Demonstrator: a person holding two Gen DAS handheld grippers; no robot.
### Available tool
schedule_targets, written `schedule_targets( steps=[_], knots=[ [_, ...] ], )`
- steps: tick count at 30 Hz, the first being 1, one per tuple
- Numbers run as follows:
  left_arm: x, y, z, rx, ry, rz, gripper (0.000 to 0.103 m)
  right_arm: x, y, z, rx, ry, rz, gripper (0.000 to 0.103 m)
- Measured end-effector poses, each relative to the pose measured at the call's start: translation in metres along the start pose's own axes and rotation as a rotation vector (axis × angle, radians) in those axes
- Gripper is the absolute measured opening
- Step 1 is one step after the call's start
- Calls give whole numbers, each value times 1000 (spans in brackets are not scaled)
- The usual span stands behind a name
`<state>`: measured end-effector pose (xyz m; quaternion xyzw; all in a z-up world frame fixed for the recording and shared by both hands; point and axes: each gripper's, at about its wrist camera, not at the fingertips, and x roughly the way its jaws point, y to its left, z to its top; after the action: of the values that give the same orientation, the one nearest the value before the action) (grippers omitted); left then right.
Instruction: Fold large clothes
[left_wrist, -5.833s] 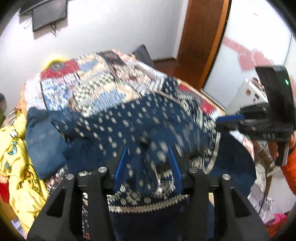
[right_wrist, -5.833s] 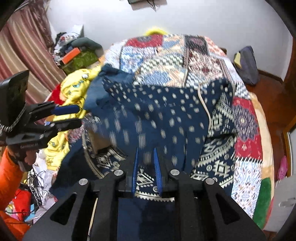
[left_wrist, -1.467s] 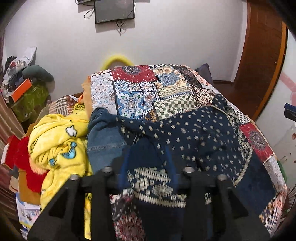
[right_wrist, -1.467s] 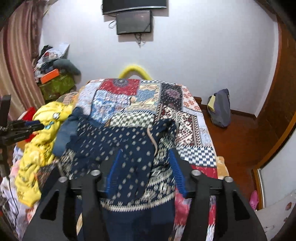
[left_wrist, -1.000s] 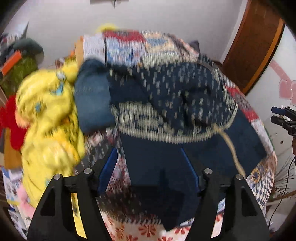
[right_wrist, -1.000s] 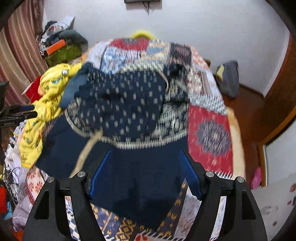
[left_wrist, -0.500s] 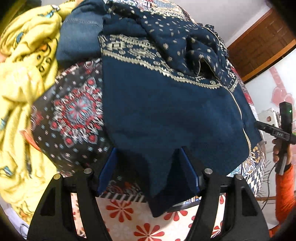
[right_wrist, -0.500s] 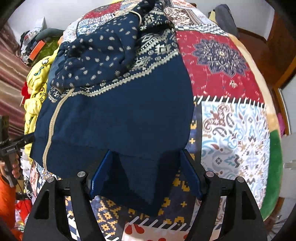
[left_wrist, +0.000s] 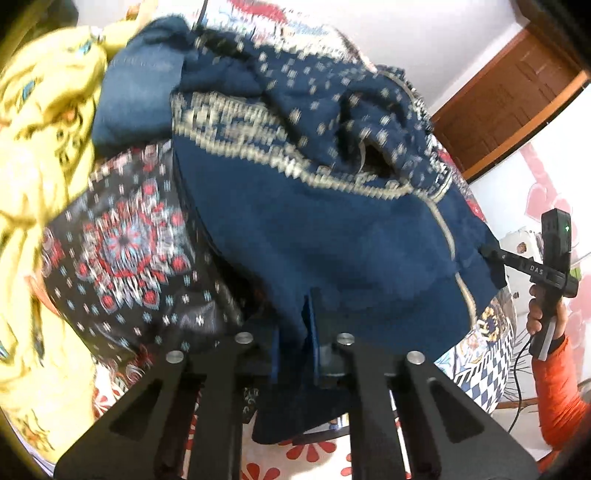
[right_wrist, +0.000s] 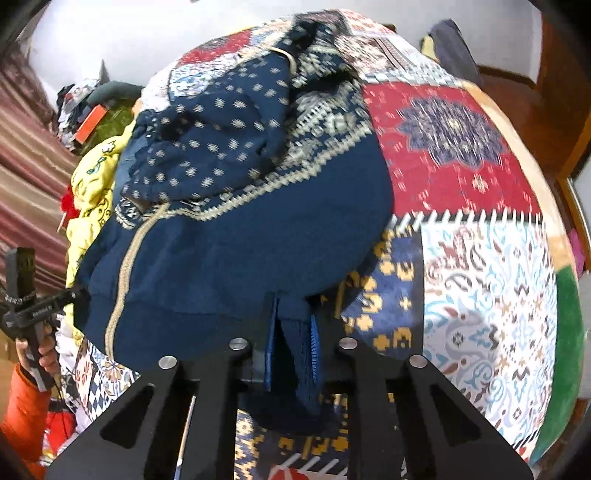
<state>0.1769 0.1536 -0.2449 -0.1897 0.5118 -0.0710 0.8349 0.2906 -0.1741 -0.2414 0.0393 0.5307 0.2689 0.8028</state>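
Observation:
A large navy sweater with a cream patterned band and dotted upper part lies on the patchwork bed; it also shows in the right wrist view. My left gripper is shut on the sweater's near hem at its left corner. My right gripper is shut on the near hem at its right corner. The right gripper also shows in the left wrist view, pinching the hem's far corner. The left gripper shows in the right wrist view at the hem's left end.
A yellow blanket and blue jeans lie at the bed's left side. The patchwork bedspread spreads to the right. A wooden door stands beyond the bed. Clutter sits by the striped curtain.
Both grippers came down to the sweater's near hem open, then closed on it. The hem is now pinched at both corners and slightly bunched.

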Motion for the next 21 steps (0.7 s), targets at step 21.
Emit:
schedule_targets(
  steps=[21],
  knots=[
    [-70, -3, 174, -8, -381, -15, 8, -35, 29, 184, -85, -305, -20, 9]
  ],
)
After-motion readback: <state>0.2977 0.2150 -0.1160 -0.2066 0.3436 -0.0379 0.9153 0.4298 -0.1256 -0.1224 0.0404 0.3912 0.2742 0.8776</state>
